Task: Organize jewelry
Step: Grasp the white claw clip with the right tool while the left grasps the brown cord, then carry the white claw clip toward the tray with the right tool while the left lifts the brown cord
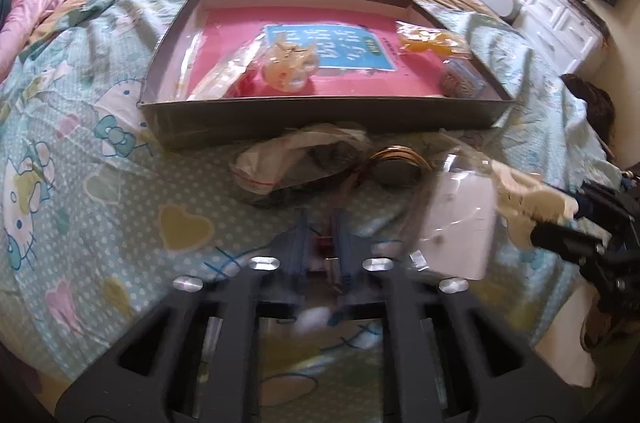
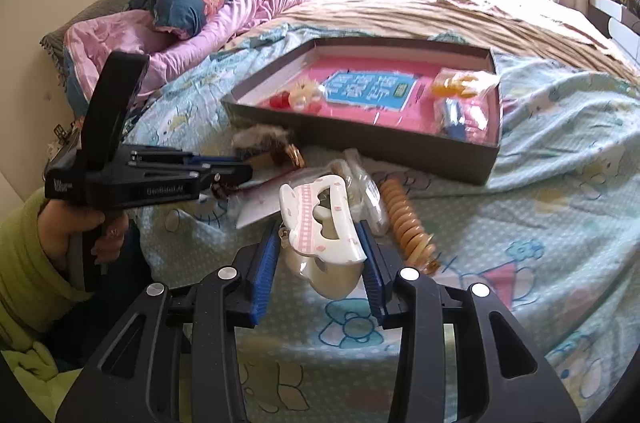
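- Two grippers work over loose jewelry at the near edge of the bed [image 2: 560,159], in front of a shallow dark box [image 2: 360,139].
- The right gripper [image 2: 320,255] has its blue pads clamped on a white hair claw [image 2: 320,219] with a pink checked band, held just above the sheet.
- Just to the right of the claw lies a string of tan wooden discs [image 2: 408,223], touching the sheet and pointing toward the box's near wall.
- The left gripper [image 1: 322,235] has its jaws together; something small and reddish shows between the tips, though blur makes it hard to tell what.
- Ahead of those tips lie a clear zip bag [image 1: 280,163] with a red strip and a round gold-rimmed piece [image 1: 396,167], both close to the box's near wall.
- A white card in clear film [image 1: 456,223] sits to the right of the left gripper.
- Inside the box, on its pink floor, a pale bagged ornament [image 1: 286,63] rests near the middle and an orange bagged one [image 1: 428,39] at the far right corner.
- A person's hand [image 2: 80,227] in a green sleeve [image 2: 28,255] grips the left tool's handle at the bed's left edge.
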`<state>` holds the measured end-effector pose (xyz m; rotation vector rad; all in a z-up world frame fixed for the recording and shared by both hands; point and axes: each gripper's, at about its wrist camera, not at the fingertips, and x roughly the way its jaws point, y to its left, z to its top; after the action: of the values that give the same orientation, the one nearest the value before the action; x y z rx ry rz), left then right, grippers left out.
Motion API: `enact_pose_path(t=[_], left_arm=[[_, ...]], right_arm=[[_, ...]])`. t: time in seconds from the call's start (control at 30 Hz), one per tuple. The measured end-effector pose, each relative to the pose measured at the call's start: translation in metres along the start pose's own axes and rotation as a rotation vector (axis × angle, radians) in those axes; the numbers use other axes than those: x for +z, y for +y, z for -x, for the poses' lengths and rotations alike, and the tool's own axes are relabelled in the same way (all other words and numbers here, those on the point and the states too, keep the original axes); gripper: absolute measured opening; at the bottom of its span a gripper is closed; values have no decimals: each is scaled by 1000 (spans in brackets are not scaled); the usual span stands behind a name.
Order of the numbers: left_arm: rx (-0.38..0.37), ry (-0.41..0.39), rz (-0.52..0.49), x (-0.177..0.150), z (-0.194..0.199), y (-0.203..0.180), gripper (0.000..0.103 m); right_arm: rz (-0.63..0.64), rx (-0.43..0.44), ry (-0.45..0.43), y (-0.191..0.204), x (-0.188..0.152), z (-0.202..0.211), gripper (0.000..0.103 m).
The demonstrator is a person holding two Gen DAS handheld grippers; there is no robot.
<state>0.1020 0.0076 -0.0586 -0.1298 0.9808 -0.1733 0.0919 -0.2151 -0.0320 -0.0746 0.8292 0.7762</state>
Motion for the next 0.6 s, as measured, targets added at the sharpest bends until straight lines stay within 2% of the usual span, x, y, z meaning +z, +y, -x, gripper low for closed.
enact_pose_path(t=[0.17,0.6], left_arm=[[6,-37,-22,3,13,-4,3],[40,-182,23,19,60,11,3]], right_arm=[[1,-28,-36,-4,8,13,35],[-2,-81,-95,-13,27,27,35]])
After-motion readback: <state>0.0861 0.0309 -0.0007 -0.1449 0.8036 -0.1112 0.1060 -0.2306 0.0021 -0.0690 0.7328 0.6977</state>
